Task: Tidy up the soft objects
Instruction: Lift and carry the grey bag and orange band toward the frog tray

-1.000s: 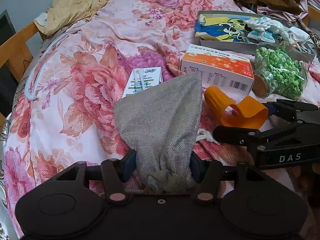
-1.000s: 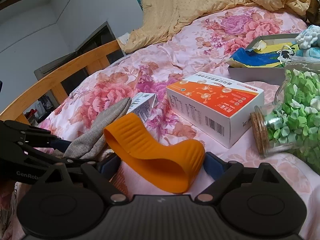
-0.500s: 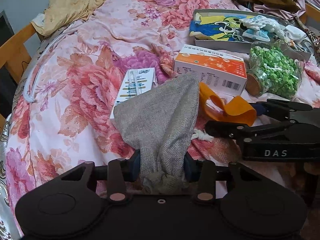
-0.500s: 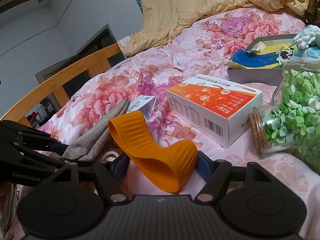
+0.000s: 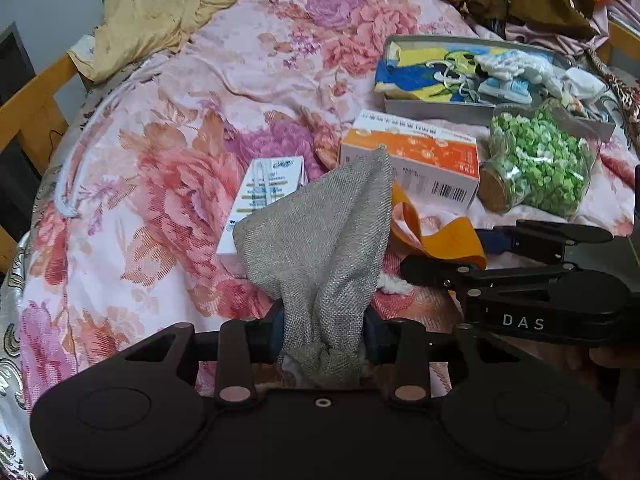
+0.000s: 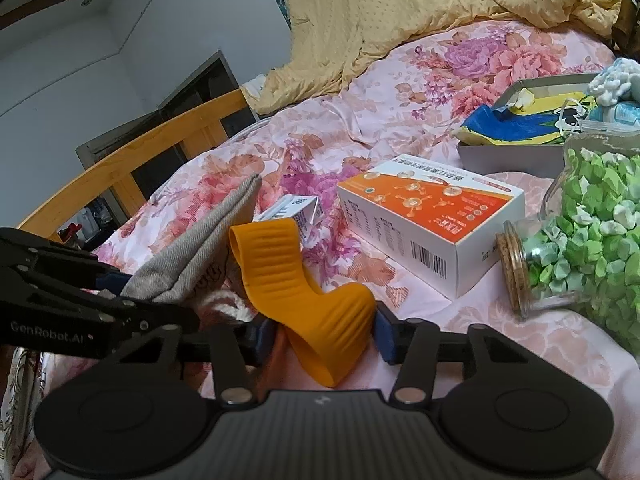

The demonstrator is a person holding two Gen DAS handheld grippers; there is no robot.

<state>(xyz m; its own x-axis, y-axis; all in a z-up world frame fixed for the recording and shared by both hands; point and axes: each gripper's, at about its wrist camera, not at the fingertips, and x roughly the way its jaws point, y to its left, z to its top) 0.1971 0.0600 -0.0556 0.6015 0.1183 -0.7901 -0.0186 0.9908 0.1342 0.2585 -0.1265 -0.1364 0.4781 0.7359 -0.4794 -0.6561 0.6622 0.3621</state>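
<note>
Grey pouch: the grey cloth pouch [image 5: 320, 248] is pinched at its gathered neck by the left gripper [image 5: 323, 336], both pads pressed into the cloth, so the body stands up in front of the camera and is kept off the bedspread [image 5: 160, 128].
Reason for this hold: the neck is the bunched, firm part; it is judged that a grip there stops the loose cloth from slipping out.
Orange band: the orange rubber band [image 6: 304, 292] is squeezed between the pads of the right gripper [image 6: 324, 336]; its near end is flattened, its far loop curls free towards the pouch.
Position of both: the two soft things are held near the camera, side by side, the pouch on the left, the band on the right, close but contact cannot be told.
Hard things: the orange box [image 6: 432, 224], the small white box [image 5: 264, 196] and the jar of green bits [image 5: 540, 164] lie farther on the bedspread, apart from the grippers.
Possible goal: the grey tray [image 5: 436, 110] at the far right already holds cloth things, so it is judged a likely place for the soft things.
</note>
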